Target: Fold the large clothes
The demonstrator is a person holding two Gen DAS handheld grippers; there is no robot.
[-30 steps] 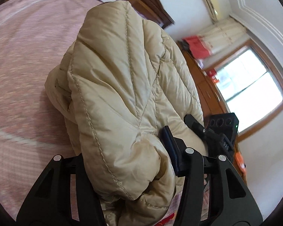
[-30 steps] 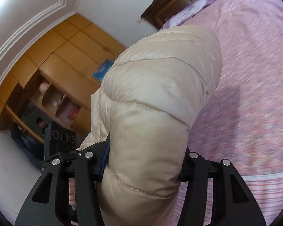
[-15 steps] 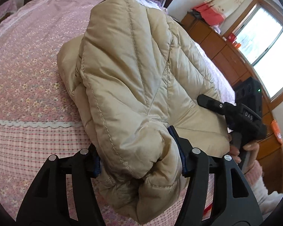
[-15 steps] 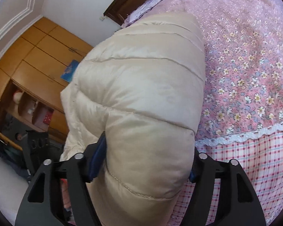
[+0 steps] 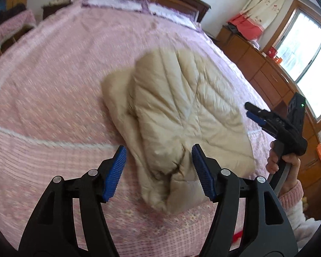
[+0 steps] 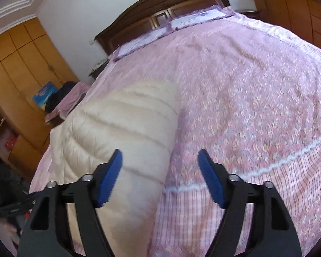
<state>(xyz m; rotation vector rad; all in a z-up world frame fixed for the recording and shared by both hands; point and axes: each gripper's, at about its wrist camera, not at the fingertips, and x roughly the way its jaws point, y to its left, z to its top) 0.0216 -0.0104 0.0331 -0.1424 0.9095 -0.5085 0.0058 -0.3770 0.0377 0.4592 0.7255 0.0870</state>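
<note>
A beige quilted down jacket [image 5: 182,111] lies folded on the pink floral bedspread [image 5: 53,85] near the bed's foot edge. It also shows in the right wrist view [image 6: 122,132], lying left of centre. My left gripper [image 5: 158,169] is open and empty, just above the jacket's near end. My right gripper [image 6: 160,175] is open and empty, over the jacket's right edge. It appears in the left wrist view [image 5: 254,111] at the jacket's right side, held by a hand in a pink sleeve.
A dark wooden headboard [image 6: 160,6] and pillows [image 6: 192,19] are at the far end of the bed. Wooden wardrobes [image 6: 21,68] stand on one side. A wooden dresser [image 5: 267,75] under a window stands on the other.
Both grippers have opened and let go of the jacket. The jacket has dropped flat onto the bed, and both grippers have pulled back from it.
</note>
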